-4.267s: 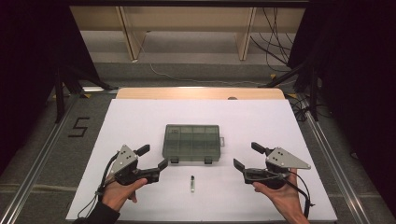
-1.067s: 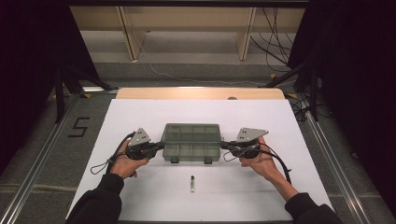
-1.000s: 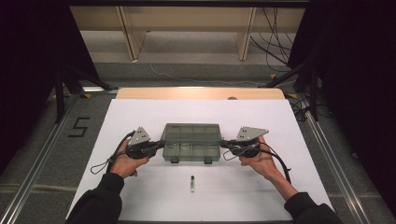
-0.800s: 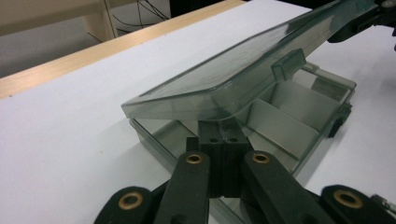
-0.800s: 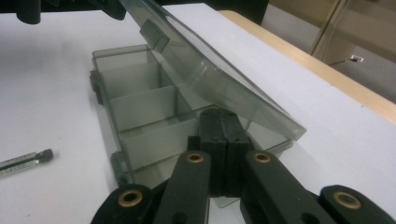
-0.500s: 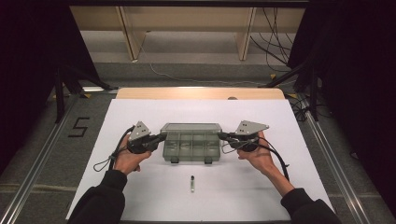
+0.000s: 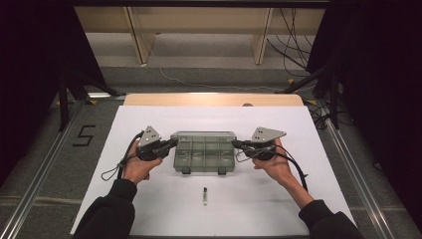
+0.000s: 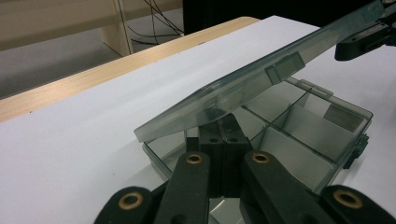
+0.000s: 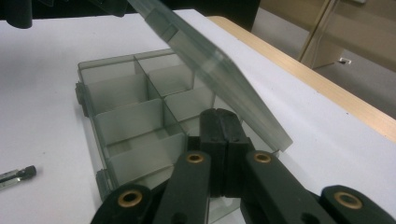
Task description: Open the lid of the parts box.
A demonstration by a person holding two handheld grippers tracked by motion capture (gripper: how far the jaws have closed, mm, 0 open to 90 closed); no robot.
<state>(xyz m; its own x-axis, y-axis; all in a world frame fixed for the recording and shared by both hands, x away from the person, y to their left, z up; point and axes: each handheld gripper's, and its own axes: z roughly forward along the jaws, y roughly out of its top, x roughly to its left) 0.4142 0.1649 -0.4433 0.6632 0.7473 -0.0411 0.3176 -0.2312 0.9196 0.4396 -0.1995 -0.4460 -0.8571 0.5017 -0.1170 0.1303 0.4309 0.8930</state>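
Observation:
A smoky clear compartment box (image 7: 204,158) lies mid-table with its lid (image 7: 203,135) lifted at the front and hinged at the far side. My left gripper (image 7: 174,142) is shut, its tips tucked under the lid's left end. In the left gripper view the shut jaws of the left gripper (image 8: 223,125) sit beneath the tilted lid (image 8: 243,86), over the box (image 8: 303,128). My right gripper (image 7: 234,143) is shut too, under the lid's right end. In the right gripper view the right gripper (image 9: 218,114) props the lid (image 9: 210,60) above the empty compartments of the box (image 9: 126,107).
A small metal bit (image 7: 204,195) lies on the white table top (image 7: 298,129) in front of the box, also seen as the bit (image 9: 16,175). A wooden strip (image 7: 214,99) edges the far side. Cables trail from both grippers.
Both grippers came from the near table to the box's ends. Over the last second the lid's front edge has risen on the shut tips, and both hands drifted slightly away from me.

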